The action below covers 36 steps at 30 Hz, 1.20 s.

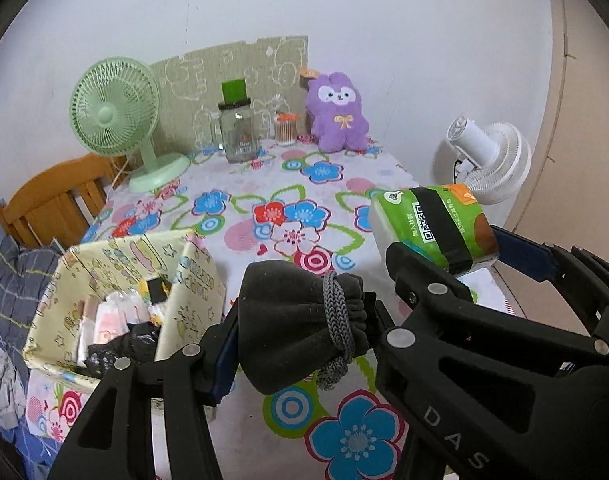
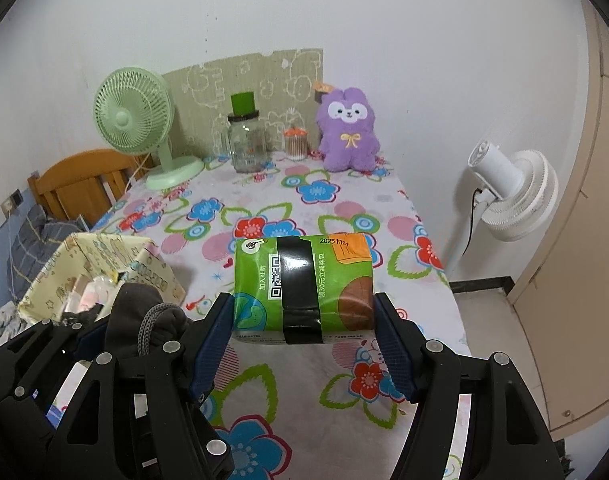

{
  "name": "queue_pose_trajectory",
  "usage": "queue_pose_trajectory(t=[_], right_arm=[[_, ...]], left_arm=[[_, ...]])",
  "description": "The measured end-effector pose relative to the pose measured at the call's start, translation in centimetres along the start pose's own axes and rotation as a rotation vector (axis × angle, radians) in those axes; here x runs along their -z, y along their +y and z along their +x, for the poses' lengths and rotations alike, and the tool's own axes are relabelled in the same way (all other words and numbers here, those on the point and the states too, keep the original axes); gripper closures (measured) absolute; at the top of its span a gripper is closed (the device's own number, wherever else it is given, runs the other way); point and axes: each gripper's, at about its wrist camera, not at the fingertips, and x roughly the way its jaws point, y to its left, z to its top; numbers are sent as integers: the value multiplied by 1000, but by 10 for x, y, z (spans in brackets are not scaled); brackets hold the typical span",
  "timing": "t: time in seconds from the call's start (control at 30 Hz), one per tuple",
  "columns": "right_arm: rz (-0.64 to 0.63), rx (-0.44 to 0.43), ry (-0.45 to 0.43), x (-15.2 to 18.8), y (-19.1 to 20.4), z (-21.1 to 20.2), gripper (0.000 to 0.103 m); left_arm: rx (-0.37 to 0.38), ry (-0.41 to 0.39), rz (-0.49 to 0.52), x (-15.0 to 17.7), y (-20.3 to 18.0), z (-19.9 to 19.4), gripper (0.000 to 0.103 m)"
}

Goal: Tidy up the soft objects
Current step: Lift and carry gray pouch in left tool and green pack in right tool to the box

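Nearest the cameras, the left tool was clamped on a dark grey drawstring pouch, its cord-wrapped neck pointing toward the right tool. That one was clamped on a green tissue pack banded with black tape, the pack's long axis running across from pad to pad. Both bundles hung above the floral-clothed desk, side by side and apart.

The open box, wrapped in pale yellow patterned paper and already holding soft packets, sat at the desk's left edge, just left of and below the pouch. The left hand was therefore the nearer of the two; I judge the pouch would go in first, while the pack must cross over. Farther back stood a purple plush against the wall.
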Motion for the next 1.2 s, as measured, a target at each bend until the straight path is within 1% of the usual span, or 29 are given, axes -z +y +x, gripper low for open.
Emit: queue_pose_trajectory(t=[0.4, 0.6, 0.97, 1.2], right_arm=[[14, 12, -67, -4, 9, -39, 32], [21, 19, -87, -4, 14, -54, 32], [26, 27, -101, -8, 31, -63, 32], [22, 11, -109, -14, 47, -62, 32]], left_arm=[[-6, -79, 18, -2, 4, -38, 42], [3, -106, 25, -2, 9, -51, 42], [5, -136, 31, -3, 27, -60, 42], [-12, -149, 20, -6, 45, -61, 42]])
